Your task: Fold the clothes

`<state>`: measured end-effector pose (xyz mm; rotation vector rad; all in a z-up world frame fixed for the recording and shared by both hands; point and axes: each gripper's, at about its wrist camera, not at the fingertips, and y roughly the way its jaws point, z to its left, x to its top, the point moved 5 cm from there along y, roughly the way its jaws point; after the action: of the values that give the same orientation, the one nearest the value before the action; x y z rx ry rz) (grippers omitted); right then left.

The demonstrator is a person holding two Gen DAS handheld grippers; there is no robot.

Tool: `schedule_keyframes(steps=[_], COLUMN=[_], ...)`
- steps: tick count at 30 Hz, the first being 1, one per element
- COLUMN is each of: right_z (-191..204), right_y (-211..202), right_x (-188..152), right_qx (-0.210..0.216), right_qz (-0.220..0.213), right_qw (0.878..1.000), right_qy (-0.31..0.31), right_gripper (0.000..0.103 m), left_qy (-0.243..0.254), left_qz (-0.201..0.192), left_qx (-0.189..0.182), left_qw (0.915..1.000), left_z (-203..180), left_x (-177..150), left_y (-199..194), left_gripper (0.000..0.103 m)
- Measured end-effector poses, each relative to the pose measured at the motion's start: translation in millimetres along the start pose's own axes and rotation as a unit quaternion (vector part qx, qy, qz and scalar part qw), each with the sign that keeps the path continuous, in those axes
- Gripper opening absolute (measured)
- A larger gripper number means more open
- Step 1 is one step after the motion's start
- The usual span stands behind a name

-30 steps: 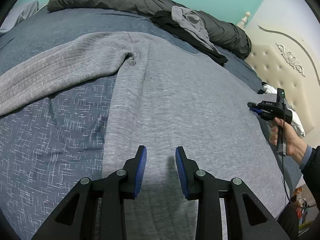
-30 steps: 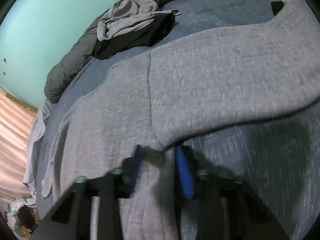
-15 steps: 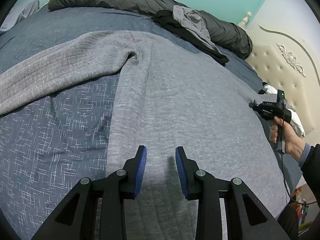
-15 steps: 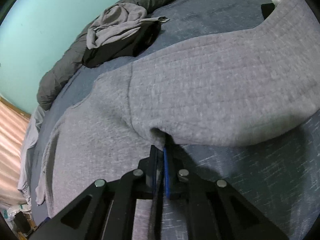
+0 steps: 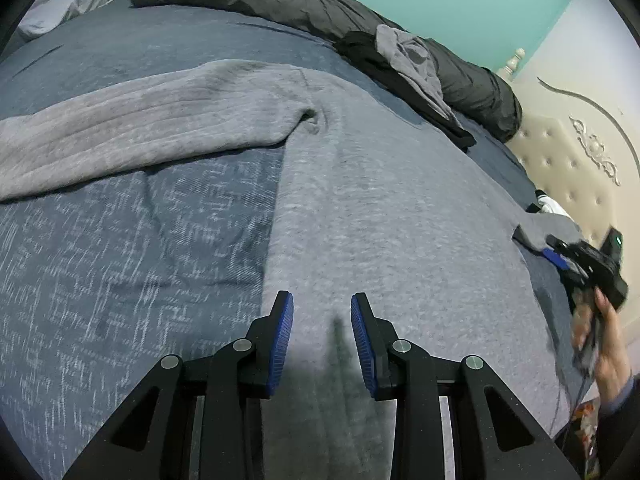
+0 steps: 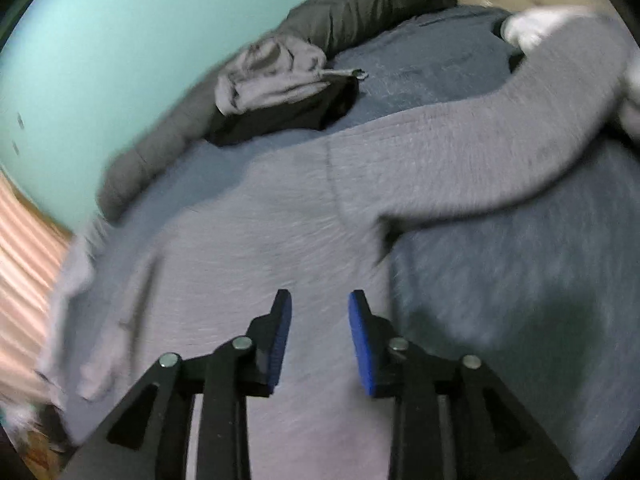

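Note:
A grey sweatshirt (image 5: 384,208) lies spread flat on the blue bedspread (image 5: 120,264), one sleeve (image 5: 132,132) stretched out to the left. My left gripper (image 5: 322,332) is open and empty, low over the sweatshirt's body near its left side edge. In the right wrist view the sweatshirt (image 6: 248,248) lies below with its other sleeve (image 6: 500,160) running to the upper right. My right gripper (image 6: 319,330) is open and empty above the body, near the armpit. It also shows in the left wrist view (image 5: 560,258), held in a hand at the right edge.
A pile of grey and black clothes (image 5: 404,60) lies at the far side of the bed, against a rolled dark duvet (image 5: 280,0). A tufted beige headboard (image 5: 568,160) stands at the right. A white item (image 6: 532,28) lies near the sleeve end.
My right gripper was shut on the sweatshirt at the armpit half a second ago; it has opened, let go and pulled back. The left gripper stayed open and shifted slightly.

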<state>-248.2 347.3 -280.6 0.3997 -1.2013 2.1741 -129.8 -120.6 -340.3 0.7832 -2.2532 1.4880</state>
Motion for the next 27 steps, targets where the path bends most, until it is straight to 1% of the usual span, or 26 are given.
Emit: schedule_keyframes(steps=[3, 5, 9, 10, 12, 13, 14, 15, 16, 18, 19, 21, 24, 27], right_z=[14.7, 25.8, 51.7, 55.8, 60.0, 60.2, 60.2, 60.1, 60.0, 59.8, 59.7, 60.7, 59.1, 58.1], right_y=[-10.8, -13.4, -13.9, -11.4, -7.6, -5.8, -2.8, 0.1, 3.1, 10.1, 7.8, 7.7, 7.1, 8.9], right_x=[-24.6, -44.1, -80.7, -85.3, -90.5, -92.0, -93.5, -95.0, -96.4, -99.0, -101.3, -97.0, -92.3, -92.6], right_qx=[0.044, 0.069, 0.101, 0.107, 0.124, 0.128, 0.125, 0.123, 0.120, 0.126, 0.128, 0.126, 0.126, 0.128], right_qz=[-0.006, 0.000, 0.021, 0.024, 0.026, 0.024, 0.021, 0.018, 0.015, 0.025, 0.026, 0.017, 0.007, 0.005], right_qw=[0.998, 0.997, 0.995, 0.994, 0.992, 0.991, 0.992, 0.992, 0.992, 0.991, 0.991, 0.991, 0.992, 0.991], right_qy=[0.032, 0.038, 0.012, 0.009, 0.019, 0.024, 0.024, 0.025, 0.026, 0.036, 0.036, 0.030, 0.030, 0.033], right_gripper=[0.032, 0.034, 0.041, 0.041, 0.041, 0.041, 0.041, 0.041, 0.041, 0.041, 0.041, 0.042, 0.042, 0.042], left_qy=[-0.002, -0.003, -0.027, -0.036, -0.043, -0.047, -0.051, -0.054, -0.058, -0.064, -0.073, -0.092, -0.096, -0.106], left_qz=[-0.012, -0.020, -0.028, -0.028, -0.030, -0.031, -0.032, -0.033, -0.034, -0.027, -0.027, -0.025, -0.023, -0.015], left_qx=[0.014, 0.022, 0.032, 0.034, 0.067, 0.083, 0.100, 0.116, 0.133, 0.163, 0.163, 0.186, 0.210, 0.225], left_qw=[0.9998, 0.9996, 0.9987, 0.9984, 0.9964, 0.9949, 0.9932, 0.9912, 0.9889, 0.9842, 0.9836, 0.9780, 0.9727, 0.9684], left_z=[5.7, 12.6, 37.3, 46.4, 72.9, 86.3, 99.6, 112.9, 126.2, 155.9, 170.3, 199.3, 232.1, 258.5], left_x=[-2.8, -1.7, 7.6, 11.6, 24.7, 31.3, 37.8, 44.4, 50.9, 63.4, 68.0, 76.7, 87.4, 96.5], left_y=[-11.8, -23.7, -46.8, -52.8, -66.5, -73.4, -80.3, -87.3, -94.4, -105.0, -108.7, -116.3, -121.4, -117.0], left_gripper=[0.033, 0.033, 0.033, 0.033, 0.034, 0.038, 0.050, 0.054, 0.054, 0.055, 0.055, 0.056, 0.056, 0.056])
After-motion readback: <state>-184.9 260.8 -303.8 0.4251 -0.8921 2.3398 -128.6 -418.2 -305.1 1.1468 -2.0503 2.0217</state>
